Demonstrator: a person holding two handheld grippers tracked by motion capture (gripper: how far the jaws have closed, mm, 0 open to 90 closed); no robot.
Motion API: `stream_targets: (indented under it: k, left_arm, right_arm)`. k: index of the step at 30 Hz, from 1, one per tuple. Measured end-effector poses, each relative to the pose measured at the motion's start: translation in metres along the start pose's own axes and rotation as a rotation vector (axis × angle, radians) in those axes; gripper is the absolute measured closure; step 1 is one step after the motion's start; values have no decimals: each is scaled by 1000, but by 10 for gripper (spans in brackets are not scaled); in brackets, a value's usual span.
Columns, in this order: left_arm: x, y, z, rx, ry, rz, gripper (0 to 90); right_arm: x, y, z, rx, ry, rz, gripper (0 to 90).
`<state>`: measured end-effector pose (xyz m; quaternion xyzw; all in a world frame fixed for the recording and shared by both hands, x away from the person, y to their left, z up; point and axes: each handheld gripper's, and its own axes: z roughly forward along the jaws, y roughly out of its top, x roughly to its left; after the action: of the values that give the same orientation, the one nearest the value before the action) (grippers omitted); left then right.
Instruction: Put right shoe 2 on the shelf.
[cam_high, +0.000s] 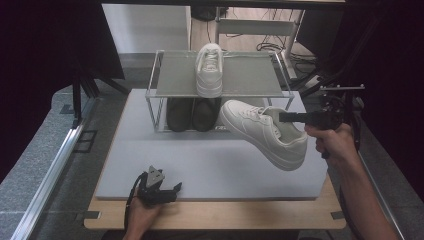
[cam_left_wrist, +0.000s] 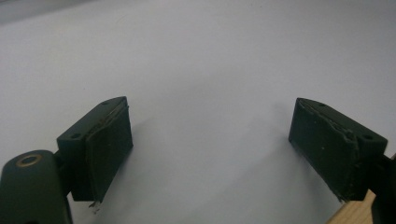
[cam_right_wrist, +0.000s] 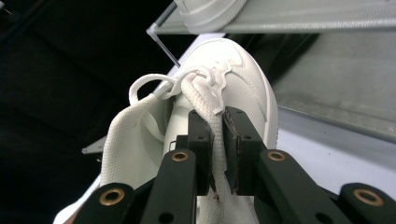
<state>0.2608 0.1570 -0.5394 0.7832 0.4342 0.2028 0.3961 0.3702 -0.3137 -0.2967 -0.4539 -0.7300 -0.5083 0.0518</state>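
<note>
At the near left edge of the grey surface (cam_high: 200, 170), the left tongs (cam_high: 176, 188) rest low with their jaws spread wide and nothing between them, held by the person's left hand (cam_high: 141, 214). Farther back, mid-scene, a metal shoe rack (cam_high: 220, 75) stands on the surface; one white sneaker (cam_high: 209, 70) sits on its top shelf with its long axis running near to far, and a pair of dark shoes (cam_high: 192, 114) stands on the level below. Just right of the rack, a second white sneaker (cam_high: 265, 132) hangs lifted above the surface, its long axis slanting from far left to near right, toe toward the rack's lower level and heel toward the near right, sole tipped downward. The right tongs (cam_right_wrist: 218, 149), held level at the far right in the right hand (cam_high: 337, 142), are pressed together on the upper edge of that sneaker by its laces.
</note>
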Motion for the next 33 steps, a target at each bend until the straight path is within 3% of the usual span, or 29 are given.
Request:
stream_targets:
  k: [10, 17, 24, 33]
  left_arm:
    - [0, 0, 0, 0, 0, 0, 131]
    - [0, 0, 0, -1, 0, 0, 131]
    - [0, 0, 0, 2, -1, 2, 131]
    - [0, 0, 0, -1, -1, -1, 131]
  right_arm:
    - [3, 17, -19, -62, 23, 23, 812]
    - [4, 31, -26, -112, 11, 31, 811]
    - [-2, 45, -21, -154, -12, 55, 809]
    - [-18, 60, -1, -218, -33, 116, 806]
